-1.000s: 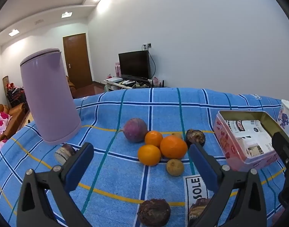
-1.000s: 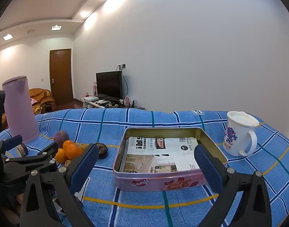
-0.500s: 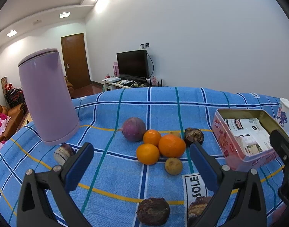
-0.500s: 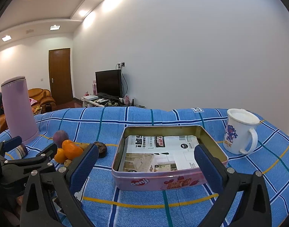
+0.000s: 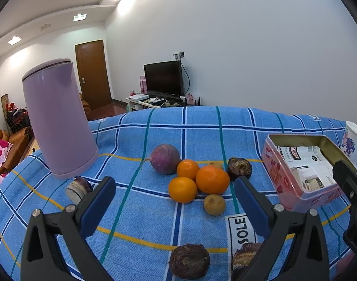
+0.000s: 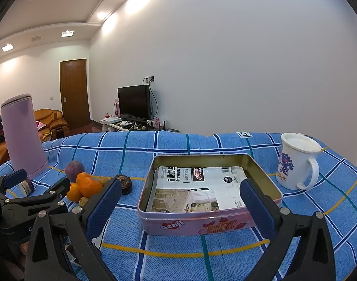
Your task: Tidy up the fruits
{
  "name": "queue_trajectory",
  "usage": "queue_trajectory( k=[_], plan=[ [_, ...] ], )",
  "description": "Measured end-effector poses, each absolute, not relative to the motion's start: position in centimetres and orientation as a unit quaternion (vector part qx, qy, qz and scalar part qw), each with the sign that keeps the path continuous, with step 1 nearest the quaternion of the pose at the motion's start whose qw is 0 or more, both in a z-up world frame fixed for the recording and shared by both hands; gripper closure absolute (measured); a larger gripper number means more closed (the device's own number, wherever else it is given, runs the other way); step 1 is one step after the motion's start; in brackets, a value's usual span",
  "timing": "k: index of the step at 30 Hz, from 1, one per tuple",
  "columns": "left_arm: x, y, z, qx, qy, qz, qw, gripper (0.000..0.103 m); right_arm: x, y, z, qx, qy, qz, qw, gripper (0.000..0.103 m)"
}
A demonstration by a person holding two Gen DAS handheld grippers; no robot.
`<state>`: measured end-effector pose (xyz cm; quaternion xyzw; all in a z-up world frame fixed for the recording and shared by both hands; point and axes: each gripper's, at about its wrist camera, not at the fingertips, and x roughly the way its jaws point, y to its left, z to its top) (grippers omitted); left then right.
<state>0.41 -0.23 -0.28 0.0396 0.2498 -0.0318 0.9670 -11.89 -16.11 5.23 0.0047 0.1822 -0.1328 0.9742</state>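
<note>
On the blue checked tablecloth [image 5: 136,213], nearest us, our left gripper [image 5: 173,199] and right gripper [image 6: 180,201] both hover spread wide, empty. A dark fruit [image 5: 189,261] lies near the front edge; another beside it is half hidden by a finger. Mid-cloth, three oranges [image 5: 212,179] cluster together. The paper-lined pink tin [image 6: 209,220] sits right of them, the white mug [image 6: 295,161] beyond.

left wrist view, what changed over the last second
Very little. The fruit cluster drifts slightly left in the left wrist view, so the left gripper has shifted a touch; nothing gripped or released. Both grippers stay open and empty, right gripper facing the pink tin. Oranges, purple kettle and mug unmoved.
</note>
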Motion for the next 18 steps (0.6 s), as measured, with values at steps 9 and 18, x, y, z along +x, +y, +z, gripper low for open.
queue_trajectory(
  k=[9, 18],
  plan=[
    [0.38, -0.19, -0.30, 0.040, 0.249, -0.032, 0.967, 0.000, -11.86, -16.05, 5.22, 0.005, 0.183, -0.133, 0.974, 0.001],
    [0.35, -0.21, -0.41, 0.039, 0.251, -0.032, 0.967, 0.000, -11.73, -16.02, 5.14, 0.006, 0.186, -0.131, 0.974, 0.001]
  ],
)
